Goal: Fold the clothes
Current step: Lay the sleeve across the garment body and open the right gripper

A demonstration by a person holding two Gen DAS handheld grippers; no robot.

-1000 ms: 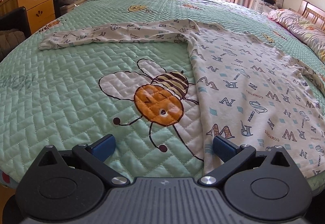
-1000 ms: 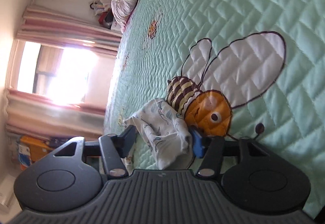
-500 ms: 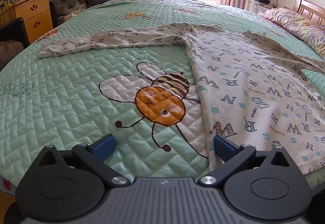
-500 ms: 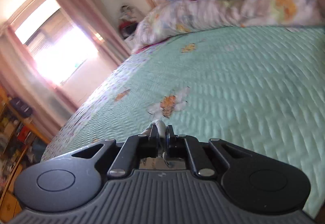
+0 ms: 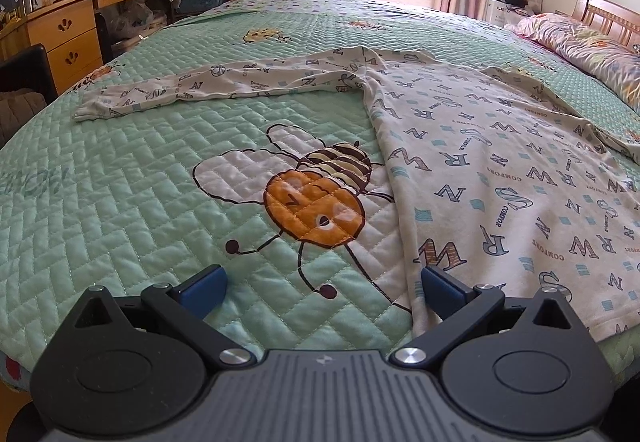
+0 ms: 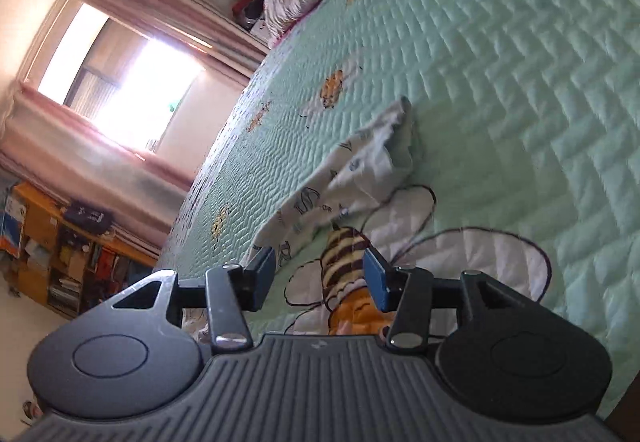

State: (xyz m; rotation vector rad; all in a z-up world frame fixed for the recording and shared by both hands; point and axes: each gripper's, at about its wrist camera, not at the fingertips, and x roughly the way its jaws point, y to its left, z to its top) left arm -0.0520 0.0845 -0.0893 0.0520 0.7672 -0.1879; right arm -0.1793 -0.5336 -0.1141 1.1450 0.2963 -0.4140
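Left wrist view: a long-sleeved shirt (image 5: 500,169), white with printed letters, lies spread flat on the green quilted bed (image 5: 120,209). Its body covers the right half of the bed and reaches the near edge. Its long axis runs from that near edge toward the far edge by the window. 1 sleeve (image 5: 208,89) stretches straight toward the left edge; the other trails toward the right edge, near the pillows (image 5: 588,41). The left gripper (image 5: 320,282) hovers above the near edge with its fingers wide apart and empty, the right one just over the shirt's lower corner.

Right wrist view: the camera is rolled sideways. The right gripper (image 6: 320,278) has just been opening, and nothing sits between its fingers now. The sleeve cuff (image 6: 372,157) it pinched half a second ago lies released on the bed, ahead of the fingers, beside a quilted bee (image 6: 344,254). The sleeve points away from the gripper across the bed. Judging from this, spreading looks finished and the first fold can begin.
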